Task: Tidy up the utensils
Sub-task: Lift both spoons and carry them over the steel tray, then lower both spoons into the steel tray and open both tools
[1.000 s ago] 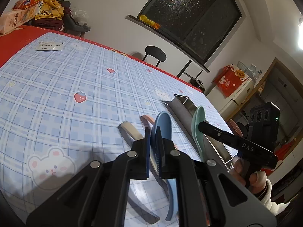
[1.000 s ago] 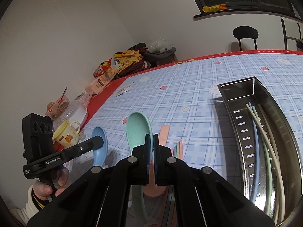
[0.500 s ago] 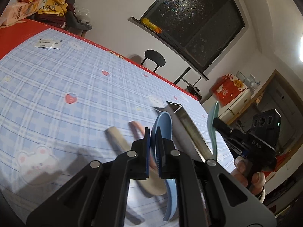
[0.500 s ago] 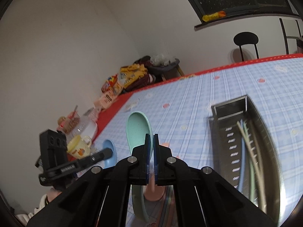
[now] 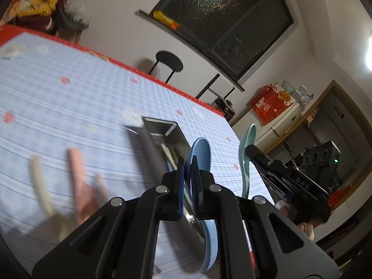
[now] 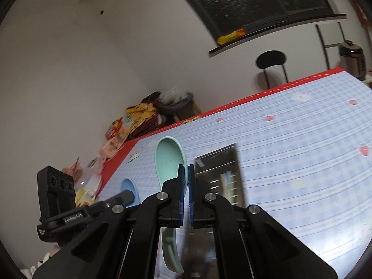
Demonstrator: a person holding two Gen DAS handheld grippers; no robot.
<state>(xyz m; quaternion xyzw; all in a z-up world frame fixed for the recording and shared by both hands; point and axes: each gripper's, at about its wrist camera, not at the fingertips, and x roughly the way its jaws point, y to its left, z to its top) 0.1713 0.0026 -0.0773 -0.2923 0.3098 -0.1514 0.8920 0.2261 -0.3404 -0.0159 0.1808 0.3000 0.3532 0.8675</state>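
Note:
In the left wrist view my left gripper (image 5: 187, 162) is shut on a blue spoon (image 5: 201, 153), bowl up, handle hanging below the jaws. To its right my right gripper (image 5: 252, 153) holds a mint green spoon (image 5: 248, 139). In the right wrist view my right gripper (image 6: 185, 169) is shut on that mint green spoon (image 6: 168, 155); the blue spoon (image 6: 129, 187) shows lower left in my left gripper (image 6: 127, 195). The steel utensil tray (image 5: 162, 131) lies just ahead of both, seen as tray (image 6: 218, 162) with several thin utensils inside.
A cream spoon (image 5: 40, 181) and a pink spoon (image 5: 78, 174) lie blurred on the blue checked tablecloth (image 5: 69, 107), left of the tray. Snack bags (image 6: 139, 116) and a cup (image 6: 84, 194) crowd the table's left end. A black chair (image 5: 168, 64) stands beyond the far edge.
Both grippers have risen and swung toward the steel tray, each still carrying its spoon. The cream and pink spoons on the cloth now sit further left in the left wrist view.

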